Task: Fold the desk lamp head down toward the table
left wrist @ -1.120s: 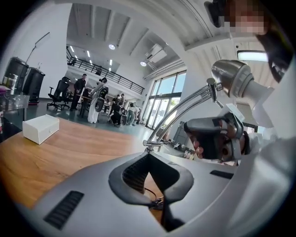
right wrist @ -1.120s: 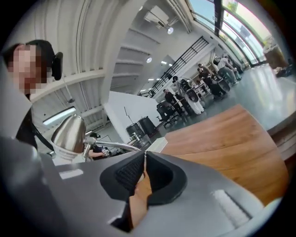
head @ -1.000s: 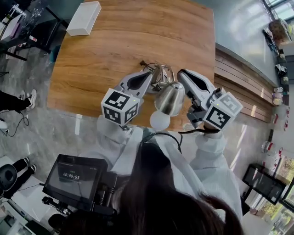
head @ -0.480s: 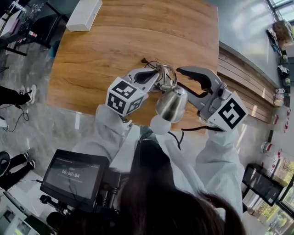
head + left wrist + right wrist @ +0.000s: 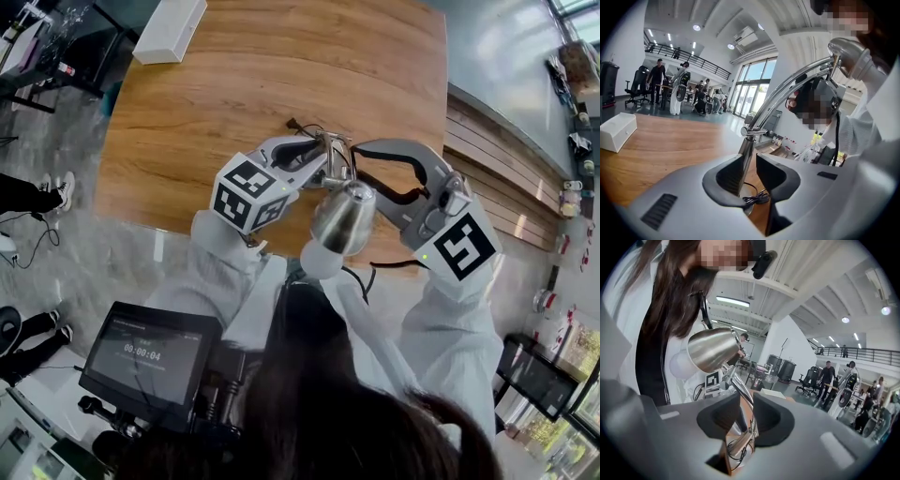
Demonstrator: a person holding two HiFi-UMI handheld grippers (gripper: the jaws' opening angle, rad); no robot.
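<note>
The left gripper's [image 5: 747,161] jaws are closed on the desk lamp's upright post [image 5: 749,140]. One dark pad [image 5: 723,176] lies against the chrome, and only a thin sliver of wood shows beside the other. A black cord [image 5: 757,199] is coiled just below the pads, at the foot of the post.

The right gripper's [image 5: 746,401] jaws stand apart and have just been closing a little. The lamp's thin chrome arm [image 5: 738,385] runs up between them, close along one pad, and neither pad presses on it.

From that gap the arm climbs to the brushed-metal lamp head [image 5: 712,348]. The head sits raised above both grippers and tilts its mouth and white bulb [image 5: 682,366] down toward the person.

In the head view the two grippers meet at the lamp from either side. The lamp stands near the near edge of the wooden table [image 5: 234,75], toward its right corner. A white box [image 5: 169,33] lies well apart at the far left corner.
</note>
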